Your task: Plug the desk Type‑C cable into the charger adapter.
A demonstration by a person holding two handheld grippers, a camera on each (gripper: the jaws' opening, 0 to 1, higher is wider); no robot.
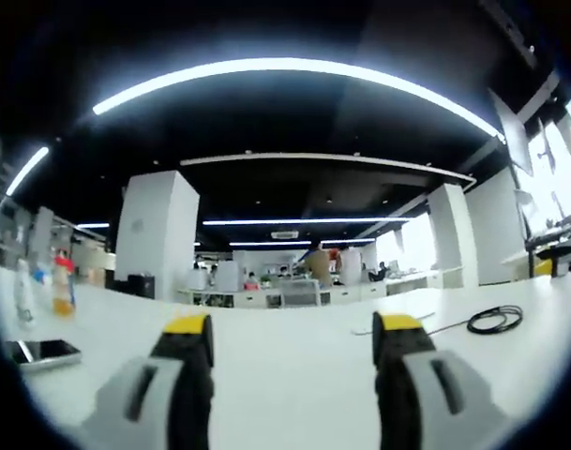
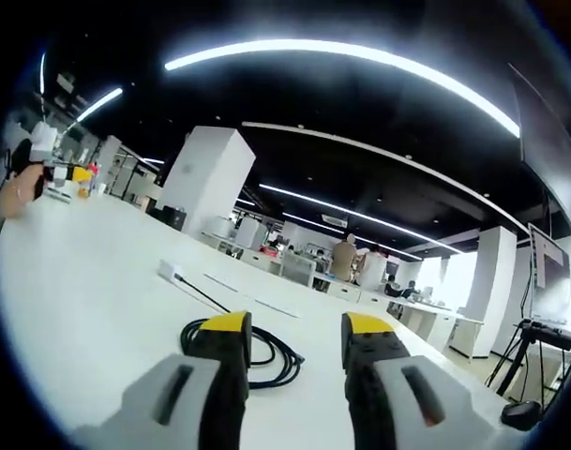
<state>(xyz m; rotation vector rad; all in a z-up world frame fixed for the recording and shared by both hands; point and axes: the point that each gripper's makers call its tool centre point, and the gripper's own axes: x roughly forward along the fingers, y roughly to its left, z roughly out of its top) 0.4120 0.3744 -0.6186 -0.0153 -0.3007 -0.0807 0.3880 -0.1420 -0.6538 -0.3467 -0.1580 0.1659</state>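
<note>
Bench comes first for us: a long white surface under both grippers, in an open office with pillars and strip lights. In the right gripper view we see the cable, a black coil lying just past the jaw tips, with one strand running away to a small white block, which we judge to be the charger adapter; whether the plug is already seated there is too small for us to tell. In the left gripper view the same coil lies far off to the right, well apart from the left gripper. On that view's left side a phone lies flat on the bench and a bottle stands beyond it; we cannot make out what the bottle holds. The left gripper is released, jaws spread with nothing between them. The right gripper is likewise released and empty. We judge the task barely begun: nothing is grasped, and picking up the cable end and adapter is still ahead.
</note>
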